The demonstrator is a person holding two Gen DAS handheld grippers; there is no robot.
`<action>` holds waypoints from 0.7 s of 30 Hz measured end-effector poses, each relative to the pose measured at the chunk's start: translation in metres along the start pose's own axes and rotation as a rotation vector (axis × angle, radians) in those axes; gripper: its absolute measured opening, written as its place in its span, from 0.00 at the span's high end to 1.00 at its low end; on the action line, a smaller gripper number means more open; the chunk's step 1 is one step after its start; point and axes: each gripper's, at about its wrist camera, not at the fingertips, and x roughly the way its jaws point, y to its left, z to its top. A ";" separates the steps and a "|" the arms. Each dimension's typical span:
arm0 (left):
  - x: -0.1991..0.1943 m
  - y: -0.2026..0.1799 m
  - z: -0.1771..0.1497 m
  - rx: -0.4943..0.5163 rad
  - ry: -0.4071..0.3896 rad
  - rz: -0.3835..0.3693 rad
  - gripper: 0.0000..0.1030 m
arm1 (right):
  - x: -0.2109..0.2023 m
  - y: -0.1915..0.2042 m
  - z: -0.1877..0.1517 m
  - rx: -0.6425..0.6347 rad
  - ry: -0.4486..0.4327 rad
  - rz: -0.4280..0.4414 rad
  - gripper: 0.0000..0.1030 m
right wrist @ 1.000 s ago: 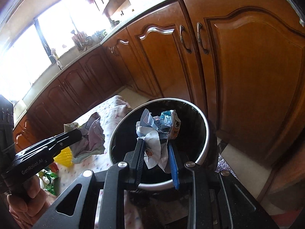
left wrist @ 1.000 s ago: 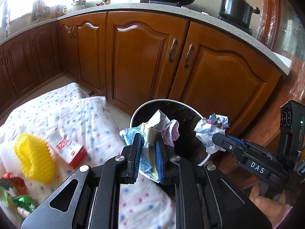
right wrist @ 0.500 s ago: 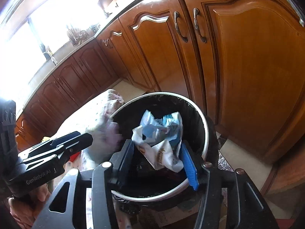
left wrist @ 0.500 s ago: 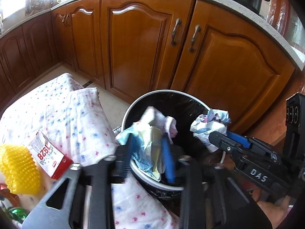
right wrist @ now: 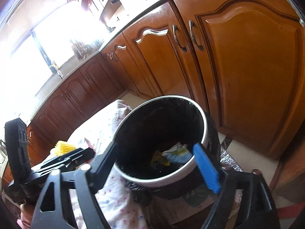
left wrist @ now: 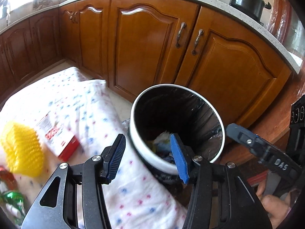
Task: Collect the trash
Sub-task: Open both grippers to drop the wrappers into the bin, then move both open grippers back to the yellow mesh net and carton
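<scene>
In the left wrist view, a yellow bumpy sponge [left wrist: 21,148] lies at nine o'clock on a dotted cloth [left wrist: 80,103], a red-and-white box [left wrist: 59,135] beside it. The left gripper [left wrist: 146,152] is spreading, nothing between its jaws. At centre, crumpled trash [left wrist: 162,143] lies inside the black-lined bin [left wrist: 144,152]. The right gripper [right wrist: 158,162] is also spreading, empty, over the bin's rim.

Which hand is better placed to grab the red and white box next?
Left. The box lies on the cloth beside the left tool; the right tool is over the bin, farther off.
</scene>
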 end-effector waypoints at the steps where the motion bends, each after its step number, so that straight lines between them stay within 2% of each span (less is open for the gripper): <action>1: -0.004 0.002 -0.005 -0.007 -0.003 0.006 0.50 | -0.002 0.002 -0.002 -0.001 -0.003 0.006 0.14; 11: -0.049 0.034 -0.050 -0.087 -0.038 0.038 0.49 | -0.019 0.040 -0.041 0.002 -0.010 0.069 0.11; 21: -0.100 0.077 -0.088 -0.160 -0.085 0.092 0.46 | -0.017 0.080 -0.073 -0.037 0.040 0.124 0.11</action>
